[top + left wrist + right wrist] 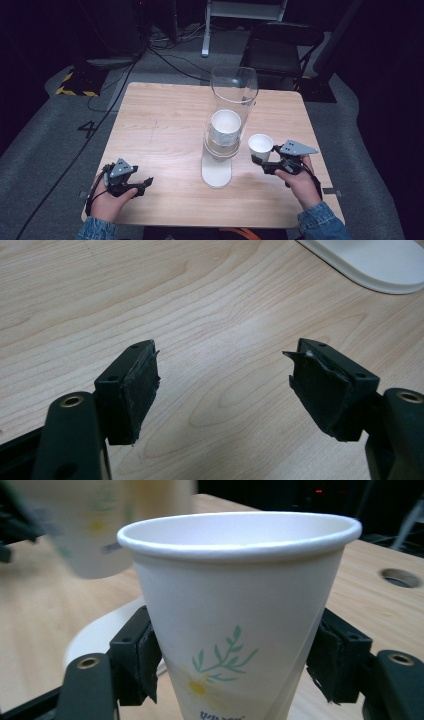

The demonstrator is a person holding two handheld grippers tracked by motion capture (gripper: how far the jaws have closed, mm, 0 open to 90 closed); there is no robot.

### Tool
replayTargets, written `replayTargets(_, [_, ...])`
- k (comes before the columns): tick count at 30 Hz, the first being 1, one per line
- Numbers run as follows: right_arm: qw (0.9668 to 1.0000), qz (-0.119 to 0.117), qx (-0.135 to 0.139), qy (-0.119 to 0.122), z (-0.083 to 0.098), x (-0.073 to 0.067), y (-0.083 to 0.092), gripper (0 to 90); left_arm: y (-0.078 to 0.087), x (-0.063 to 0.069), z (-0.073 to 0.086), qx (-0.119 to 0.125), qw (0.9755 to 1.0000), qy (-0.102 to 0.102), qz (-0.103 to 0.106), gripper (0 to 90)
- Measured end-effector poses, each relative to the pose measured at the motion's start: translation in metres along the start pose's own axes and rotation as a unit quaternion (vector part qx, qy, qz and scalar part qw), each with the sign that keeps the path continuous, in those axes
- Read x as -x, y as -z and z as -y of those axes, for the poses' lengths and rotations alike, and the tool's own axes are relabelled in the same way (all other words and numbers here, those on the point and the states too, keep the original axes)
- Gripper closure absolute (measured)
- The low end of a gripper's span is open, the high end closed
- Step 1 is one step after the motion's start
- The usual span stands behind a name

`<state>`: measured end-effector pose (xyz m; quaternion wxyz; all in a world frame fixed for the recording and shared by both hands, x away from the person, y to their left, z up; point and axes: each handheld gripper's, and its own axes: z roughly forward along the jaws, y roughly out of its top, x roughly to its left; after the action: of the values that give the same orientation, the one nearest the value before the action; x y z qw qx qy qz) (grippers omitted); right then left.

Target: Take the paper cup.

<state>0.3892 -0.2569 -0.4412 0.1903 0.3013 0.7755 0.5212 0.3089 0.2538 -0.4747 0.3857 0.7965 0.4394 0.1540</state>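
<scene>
We have the right gripper (232, 672) clamped on a paper cup (235, 615) beside the cup dispenser (222, 137); left gripper (227, 385) jaws wide open, holding nothing.

A table (165, 125) carries a cup dispenser (218, 172) near its middle, with its base toward the near edge. A stack of cups (224, 127) sits in the dispenser, and a clear tube (234, 87) stands just behind the stack, toward the far edge. Right of the dispenser, a paper cup (260, 146) sits between the jaws of the right gripper (263, 162), just beside the stack. The left gripper (142, 184) lies at the near left, well apart from the dispenser, over bare tabletop. A chair (282, 42) stands beyond the far edge.
</scene>
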Motion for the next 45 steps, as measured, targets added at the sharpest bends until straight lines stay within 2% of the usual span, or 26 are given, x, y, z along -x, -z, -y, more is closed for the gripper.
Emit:
replayTargets(5, [0.9983, 0.049, 0.007, -0.029, 0.002, 0.026, -0.002, 30.9, -0.001, 0.000, 0.000, 0.000, 1.0000, -0.001, 0.000, 26.9])
replayTargets(6, [0.9983, 0.049, 0.007, -0.029, 0.002, 0.026, -0.002, 30.9, -0.001, 0.000, 0.000, 0.000, 1.0000, -0.001, 0.000, 26.9])
replayTargets(7, [0.9966, 0.069, 0.010, -0.043, 0.003, 0.035, -0.004, 30.8, -0.001, 0.000, 0.000, 0.000, 1.0000, -0.002, 0.000, 27.0])
replayTargets(8, [0.9959, 0.077, 0.011, -0.047, 0.004, 0.038, -0.005, 30.8, -0.001, 0.000, 0.000, -0.001, 1.0000, -0.002, 0.000, 26.9])
replayTargets(9, [0.9959, 0.077, 0.011, -0.047, 0.004, 0.038, -0.005, 30.8, -0.001, 0.000, 0.000, -0.001, 1.0000, -0.002, 0.000, 26.9])
replayTargets(10, [0.9940, 0.097, 0.009, -0.049, 0.006, 0.045, -0.008, 30.6, -0.001, -0.001, 0.000, -0.001, 1.0000, -0.001, -0.001, 26.9])
replayTargets(14, [0.9908, 0.125, 0.000, -0.053, 0.009, 0.053, -0.014, 30.5, -0.001, 0.000, 0.001, -0.001, 1.0000, 0.001, -0.001, 27.0])
replayTargets(17, [0.9867, 0.151, -0.006, -0.061, 0.011, 0.060, -0.018, 30.3, -0.001, -0.001, 0.001, -0.003, 1.0000, 0.001, 0.000, 26.9])
replayTargets(20, [0.9801, 0.182, -0.012, -0.078, 0.014, 0.065, -0.020, 30.2, -0.001, -0.001, 0.001, -0.002, 1.0000, 0.001, 0.000, 26.9])
replayTargets(23, [0.9763, 0.195, -0.022, -0.091, 0.017, 0.069, -0.024, 30.0, -0.001, -0.001, 0.001, -0.003, 1.0000, -0.002, 0.000, 26.9])
replayTargets(25, [0.9739, 0.201, -0.037, -0.098, 0.020, 0.070, -0.026, 30.0, -0.001, -0.001, 0.001, -0.003, 1.0000, -0.003, -0.001, 26.9])
replayTargets(29, [0.9720, 0.204, -0.052, -0.104, 0.023, 0.070, -0.029, 29.7, -0.001, -0.002, 0.001, -0.003, 1.0000, -0.003, 0.000, 26.9])
replayTargets(41, [0.9693, 0.198, -0.085, -0.118, 0.034, 0.069, -0.034, 29.5, -0.001, -0.001, 0.002, -0.002, 1.0000, 0.002, 0.000, 27.0])
replayTargets(45, [0.9696, 0.197, -0.082, -0.120, 0.037, 0.069, -0.035, 29.2, -0.002, -0.002, 0.001, -0.003, 1.0000, -0.002, 0.001, 26.9])
